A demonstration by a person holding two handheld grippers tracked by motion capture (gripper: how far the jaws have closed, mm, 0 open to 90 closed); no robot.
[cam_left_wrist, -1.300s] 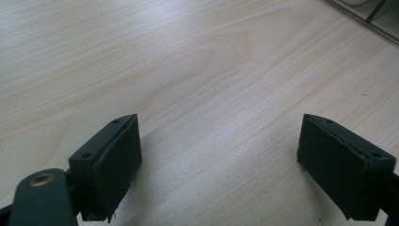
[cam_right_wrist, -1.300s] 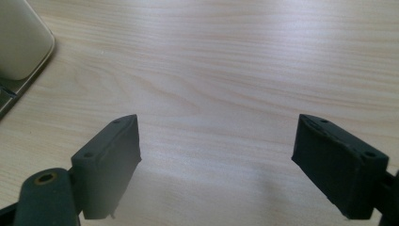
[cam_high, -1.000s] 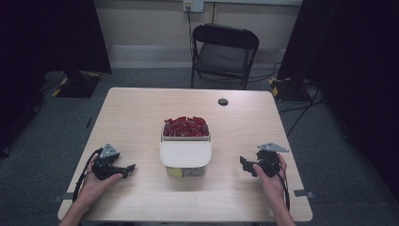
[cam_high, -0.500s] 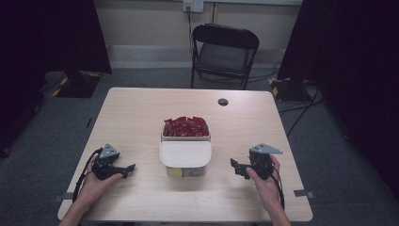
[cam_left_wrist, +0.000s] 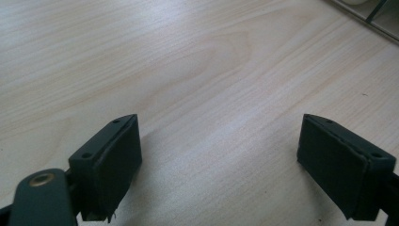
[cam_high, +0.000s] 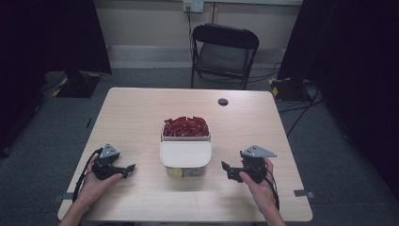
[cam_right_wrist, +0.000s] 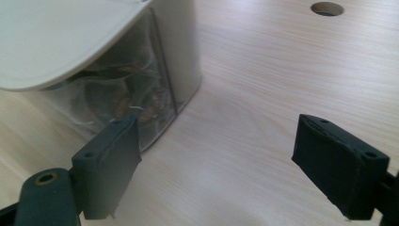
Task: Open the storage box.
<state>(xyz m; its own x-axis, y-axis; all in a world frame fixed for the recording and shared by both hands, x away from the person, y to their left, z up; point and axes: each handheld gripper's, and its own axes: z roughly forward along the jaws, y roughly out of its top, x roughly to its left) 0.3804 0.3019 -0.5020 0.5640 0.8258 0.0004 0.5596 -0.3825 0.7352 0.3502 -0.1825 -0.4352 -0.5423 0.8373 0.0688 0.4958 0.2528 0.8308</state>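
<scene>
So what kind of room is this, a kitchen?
More likely a recording studio or lab: dark curtains at the sides, one wooden table on grey carpet, a folding chair, cables on the floor.

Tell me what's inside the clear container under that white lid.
The white lid covers the near part of the clear container. Through its wall, crinkled wrappers and brownish pieces show, too blurred to name. The open far part holds red packets. What lies beneath them is hidden.

The left gripper (cam_left_wrist: 219, 165) hovers low over a pale wooden table (cam_left_wrist: 197, 70), its two black jaws spread wide with nothing between them; a container's edge (cam_left_wrist: 371, 19) shows at top right.
</scene>
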